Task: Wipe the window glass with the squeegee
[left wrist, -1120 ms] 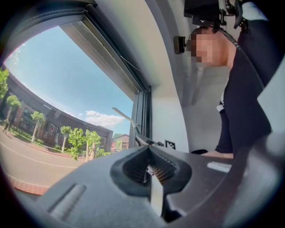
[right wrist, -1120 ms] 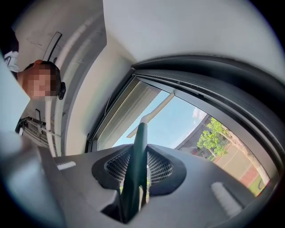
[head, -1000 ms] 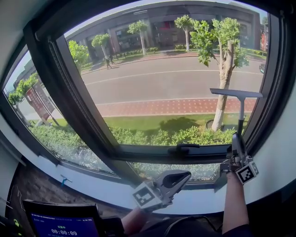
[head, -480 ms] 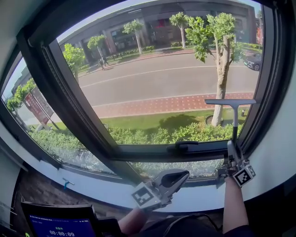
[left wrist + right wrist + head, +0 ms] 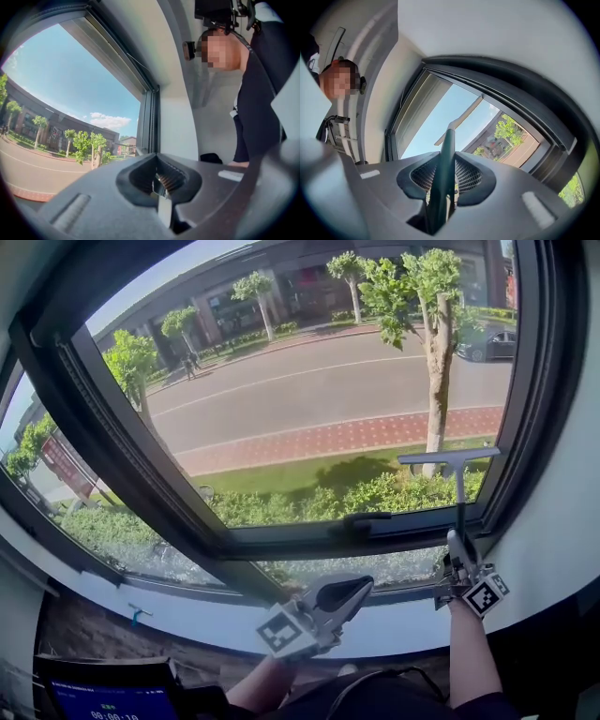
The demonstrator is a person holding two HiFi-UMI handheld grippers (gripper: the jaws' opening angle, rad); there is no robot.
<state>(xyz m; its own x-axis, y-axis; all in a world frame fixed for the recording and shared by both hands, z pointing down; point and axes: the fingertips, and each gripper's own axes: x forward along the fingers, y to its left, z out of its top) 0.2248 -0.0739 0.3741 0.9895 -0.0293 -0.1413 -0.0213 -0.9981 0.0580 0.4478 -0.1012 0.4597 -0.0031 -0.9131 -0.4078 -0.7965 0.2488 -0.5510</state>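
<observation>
The squeegee (image 5: 458, 486) has a pale T-shaped blade and a dark green handle. Its blade lies against the lower right of the window glass (image 5: 309, 399), just above the bottom frame. My right gripper (image 5: 461, 557) is shut on the handle from below, at the sill. In the right gripper view the handle (image 5: 443, 176) runs up between the jaws to the blade (image 5: 459, 117). My left gripper (image 5: 339, 599) hangs low in the middle, below the sill, shut with nothing in it; in the left gripper view its jaws meet at the left gripper (image 5: 164, 187).
A dark window handle (image 5: 367, 519) sits on the bottom frame left of the squeegee. A thick dark mullion (image 5: 131, 465) splits the panes on the left. A white sill (image 5: 187, 615) runs below. A screen (image 5: 103, 699) glows at bottom left.
The squeegee and my right gripper have slid down the glass, from mid-height on the right to just above the bottom frame. The left gripper stays about where it was.
</observation>
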